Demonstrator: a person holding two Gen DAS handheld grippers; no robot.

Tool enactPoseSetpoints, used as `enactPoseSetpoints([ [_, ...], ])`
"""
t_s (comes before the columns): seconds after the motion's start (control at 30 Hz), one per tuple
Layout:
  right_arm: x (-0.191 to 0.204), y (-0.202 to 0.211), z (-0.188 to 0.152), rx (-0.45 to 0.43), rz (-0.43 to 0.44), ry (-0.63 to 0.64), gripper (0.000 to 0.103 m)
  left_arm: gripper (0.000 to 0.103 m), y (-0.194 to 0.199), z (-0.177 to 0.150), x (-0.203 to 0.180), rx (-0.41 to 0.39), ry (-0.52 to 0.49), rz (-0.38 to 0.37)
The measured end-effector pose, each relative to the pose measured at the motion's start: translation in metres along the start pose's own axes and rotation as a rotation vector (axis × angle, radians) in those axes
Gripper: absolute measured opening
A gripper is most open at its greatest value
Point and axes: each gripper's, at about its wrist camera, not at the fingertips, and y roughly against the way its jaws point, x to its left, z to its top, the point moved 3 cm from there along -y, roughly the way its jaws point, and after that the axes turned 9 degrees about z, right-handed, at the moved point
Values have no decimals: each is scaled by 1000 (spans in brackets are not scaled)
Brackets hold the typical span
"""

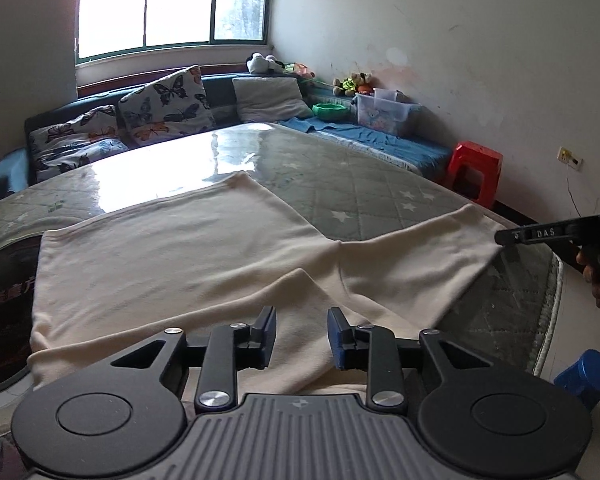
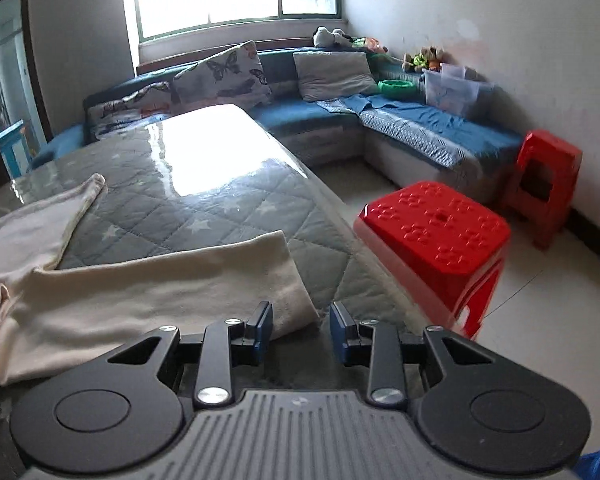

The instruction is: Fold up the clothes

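A cream garment lies spread flat on the quilted table, with one leg or sleeve reaching right. My left gripper is open, its fingers just above the garment's near edge. My right gripper is open at the end corner of that cream leg; the corner lies between and beside its fingers. The right gripper also shows in the left wrist view at the leg's far end.
The table has a glossy cover with window glare. Two red plastic stools stand on the floor to the right. A blue corner sofa with cushions and a clear bin runs along the walls.
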Motion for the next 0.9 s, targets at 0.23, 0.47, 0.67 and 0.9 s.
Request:
enactPoseSetpoints([
  [0.23, -1, -2, 2, -20, 39, -29, 10, 37, 0, 0, -9, 0, -25, -16],
  [0.47, 5, 17, 29, -111, 57, -8, 9, 37, -7, -4, -20, 14, -58, -40],
  [0.67, 18, 32, 53, -165, 91, 33, 9, 39, -12, -9, -27, 13, -81, -40],
  [0.9, 72, 58, 86, -223, 220, 147, 8, 42, 3, -5, -12, -15, -34, -40],
])
